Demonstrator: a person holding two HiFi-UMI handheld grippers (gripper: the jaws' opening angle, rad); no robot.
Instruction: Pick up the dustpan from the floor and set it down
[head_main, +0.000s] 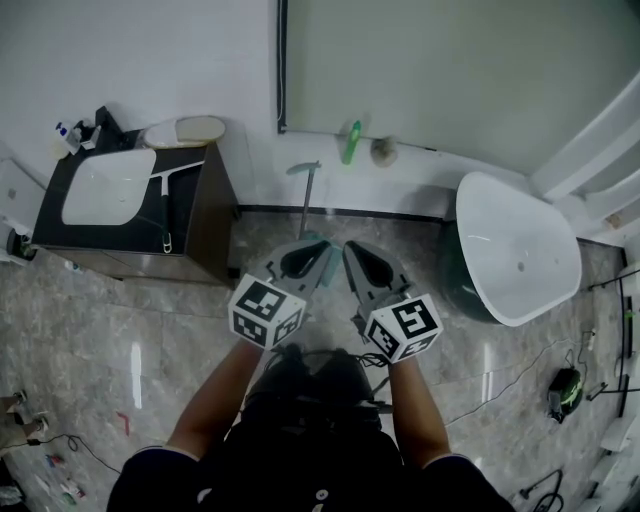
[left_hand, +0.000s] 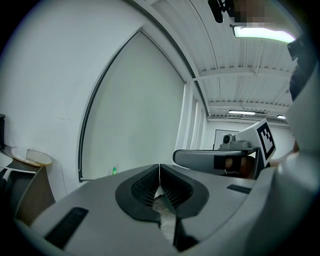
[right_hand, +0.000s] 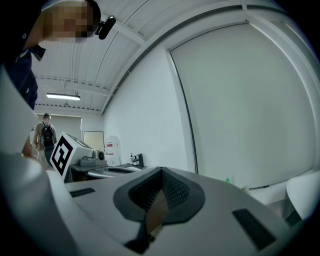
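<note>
Approach step: the left gripper (head_main: 303, 256) and right gripper (head_main: 362, 262) are both closed and empty. The dustpan (head_main: 304, 203) stands untouched at the floor's (head_main: 150, 340) far edge, just beyond them. Next, a claw likely must open around its handle.

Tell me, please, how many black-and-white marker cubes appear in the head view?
2: one black-and-white marker cube on the left tool, a second marker cube on the right tool, side by side. None seems hidden.
</note>
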